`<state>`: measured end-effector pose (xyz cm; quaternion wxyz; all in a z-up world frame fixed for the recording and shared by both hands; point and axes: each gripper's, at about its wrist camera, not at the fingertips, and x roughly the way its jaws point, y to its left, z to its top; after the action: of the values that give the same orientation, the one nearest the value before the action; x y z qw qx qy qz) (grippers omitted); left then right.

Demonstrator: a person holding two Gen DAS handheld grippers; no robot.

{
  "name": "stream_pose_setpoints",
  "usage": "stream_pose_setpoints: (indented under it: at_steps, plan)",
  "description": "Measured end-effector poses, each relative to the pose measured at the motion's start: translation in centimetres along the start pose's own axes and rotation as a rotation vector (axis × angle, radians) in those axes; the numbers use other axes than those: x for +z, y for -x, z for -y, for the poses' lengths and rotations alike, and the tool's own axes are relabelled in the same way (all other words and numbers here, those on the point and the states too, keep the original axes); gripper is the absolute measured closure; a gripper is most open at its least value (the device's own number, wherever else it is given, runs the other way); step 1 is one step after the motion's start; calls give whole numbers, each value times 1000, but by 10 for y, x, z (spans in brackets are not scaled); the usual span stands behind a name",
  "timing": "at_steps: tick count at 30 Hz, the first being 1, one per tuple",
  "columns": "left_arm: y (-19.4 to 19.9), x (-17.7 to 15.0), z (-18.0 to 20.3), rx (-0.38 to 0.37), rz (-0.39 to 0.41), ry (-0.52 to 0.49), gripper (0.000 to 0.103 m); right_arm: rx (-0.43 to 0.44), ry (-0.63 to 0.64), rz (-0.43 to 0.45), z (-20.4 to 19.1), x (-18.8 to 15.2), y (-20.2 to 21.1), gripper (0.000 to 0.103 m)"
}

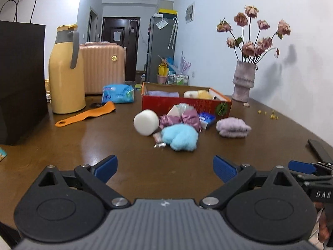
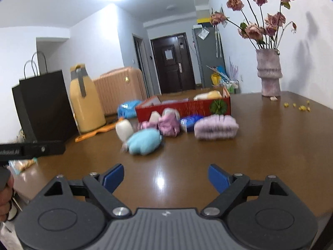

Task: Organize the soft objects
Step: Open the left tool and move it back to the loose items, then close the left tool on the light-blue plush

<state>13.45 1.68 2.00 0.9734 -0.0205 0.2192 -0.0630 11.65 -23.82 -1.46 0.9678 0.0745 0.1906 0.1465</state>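
**Both grippers wide and empty, short of the soft pile**

The left gripper (image 1: 165,166) has its blue-padded jaws spread wide, with only bare brown wooden table (image 1: 124,166) between them; it holds nothing. The right gripper (image 2: 165,176) stands likewise: jaws well apart, nothing gripped. No earlier picture is there to compare, so only this stance can be told.

From the left wrist view, the fluffy light-blue soft ball (image 1: 180,137) lies at about twelve o'clock, ahead of the jaws and clear of them. A white cylindrical foam roll (image 1: 146,122) sits just beside it at eleven o'clock, and a crumpled pink-and-silver fabric bundle (image 1: 183,117) touches it from behind. A folded lilac knitted cloth (image 1: 233,127) rests apart at one o'clock.

Beyond the pile stands the open red cardboard box (image 1: 185,104), already holding a lilac towel (image 1: 163,93) and a pale yellow plush piece (image 1: 203,94) (probably the sorting container, which would explain why the loose items are gathered at its front wall).

From the right wrist view, the lilac cloth lies at about one o'clock, the blue ball at eleven. The wide jaws look readied for bulky, yielding shapes.
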Motion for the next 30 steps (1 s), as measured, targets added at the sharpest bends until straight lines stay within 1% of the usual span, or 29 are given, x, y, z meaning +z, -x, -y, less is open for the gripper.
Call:
stream_pose_setpoints:
  at_steps: [2, 4, 7, 9, 10, 13, 17, 19, 20, 22, 25, 27, 28, 30]
  plan:
    - [4, -6, -1, -6, -1, 6, 3, -27, 51, 25, -8, -10, 7, 16]
    - [6, -8, -1, 1, 2, 12, 3, -37, 81, 44, -14, -15, 12, 16]
    - [3, -8, -2, -3, 4, 6, 3, -29, 94, 40, -16, -11, 9, 16]
    - [-1, -8, -2, -4, -4, 1, 3, -48, 105, 35, -16, -8, 4, 17]
    - [-4, -8, -2, -4, -10, 1, 3, -51, 101, 30, -15, -8, 1, 18]
    - [-18, -7, -5, 1, -33, 11, 3, -43, 55, 2, -8, -4, -13, 28]
    - [-46, -2, -11, 14, -60, 39, 3, -19, 61, -60, -7, 6, -42, 29]
    - [-62, 4, -15, 19, -65, 49, 4, -5, 72, -70, -7, 14, -56, 32]
    - [-71, 7, -17, 19, -67, 55, 6, 7, 76, -71, -8, 19, -64, 33]
    - [-89, 13, -22, 16, -71, 56, 17, 29, 79, -70, -9, 30, -81, 34]
    - [-121, 24, -30, 26, -84, 67, 22, 57, 109, -68, -14, 45, -112, 36]
    - [-143, 31, -37, 26, -96, 84, 26, 71, 124, -89, -18, 52, -134, 37]
    - [-153, 34, -40, 28, -106, 91, 30, 82, 121, -98, -19, 55, -145, 41]
    - [-170, 39, -43, 29, -117, 92, 33, 100, 109, -127, -19, 61, -166, 44]
